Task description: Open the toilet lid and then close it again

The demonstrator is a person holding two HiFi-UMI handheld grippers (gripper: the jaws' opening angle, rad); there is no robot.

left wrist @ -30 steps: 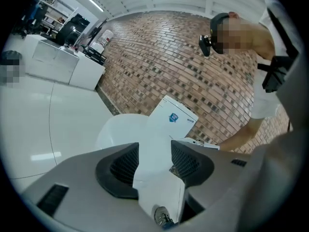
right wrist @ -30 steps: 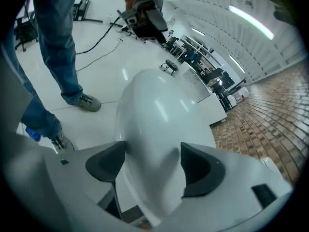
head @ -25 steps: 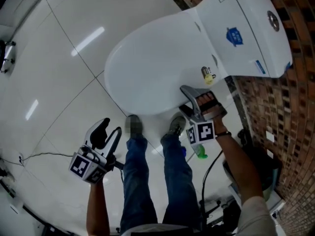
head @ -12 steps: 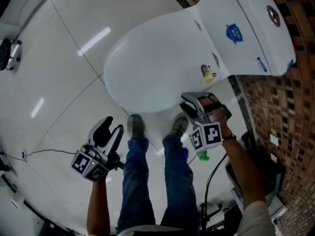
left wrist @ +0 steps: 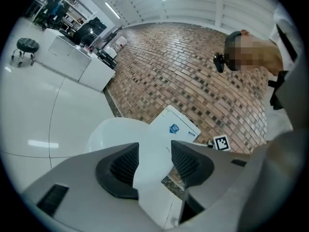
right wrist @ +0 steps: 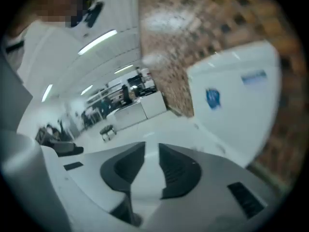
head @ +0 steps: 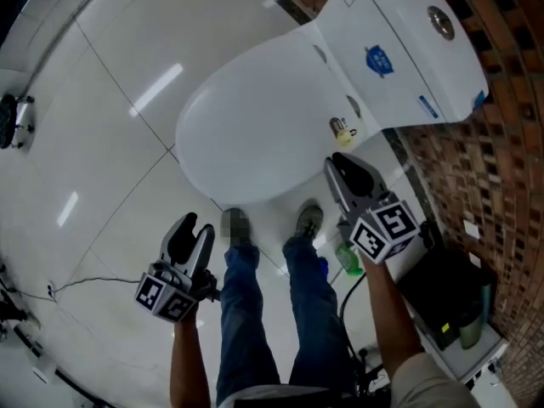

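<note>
The white toilet's lid (head: 255, 126) lies shut over the bowl, with the tank (head: 399, 49) behind it at the upper right. My right gripper (head: 344, 167) hangs just off the lid's near right edge, touching nothing. It is shut with nothing in its jaws. In the right gripper view (right wrist: 152, 166) the pads stand close together and the tank (right wrist: 231, 105) fills the right side. My left gripper (head: 191, 232) waits low over the floor in front of the bowl, open and empty. In the left gripper view (left wrist: 154, 161) the lid (left wrist: 116, 132) shows beyond the jaws.
A brick wall (head: 501, 143) runs behind and to the right of the toilet. A green bottle (head: 347, 260) and a black box (head: 442, 291) sit on the right. The person's shoes (head: 310, 219) stand at the bowl's front. A thin cable (head: 85, 283) crosses the tiled floor.
The right gripper left the lid's edge, rose, rolled about its own axis and closed. The lid stays down. The left gripper hardly moved.
</note>
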